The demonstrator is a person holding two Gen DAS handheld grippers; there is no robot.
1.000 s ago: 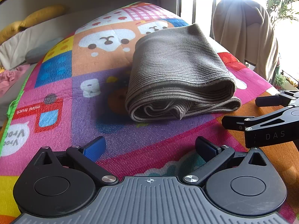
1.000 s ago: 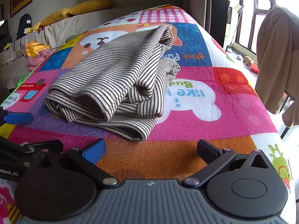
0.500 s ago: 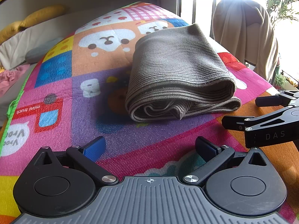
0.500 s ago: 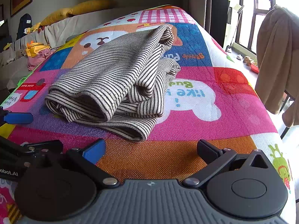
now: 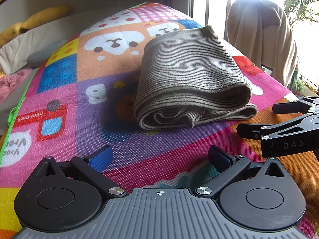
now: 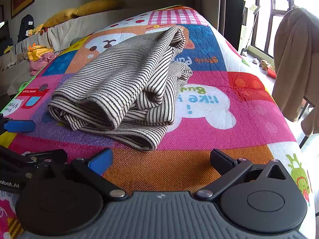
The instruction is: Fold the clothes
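Striped garment [image 5: 191, 79] lies folded in a thick bundle on the colourful play mat [image 5: 65, 99], toward twelve o'clock from your left gripper [image 5: 159, 157] and a little toward one. Your left gripper sits low over the mat with its fingers spread wide and nothing between them; the blue pad [image 5: 100, 156] shows at ten o'clock. In that view your right gripper [image 5: 257, 119] comes in at three o'clock, its black fingers apart and clear of the cloth.

From your right wrist, the same garment [image 6: 123, 87] rests at eleven o'clock, its rolled edge facing you, near but not touching the fingers. Your right gripper [image 6: 161, 159] is likewise spread and empty above an orange patch of the mat [image 6: 249, 103]. At two o'clock a beige cloth [image 6: 295, 59] hangs over a chair.
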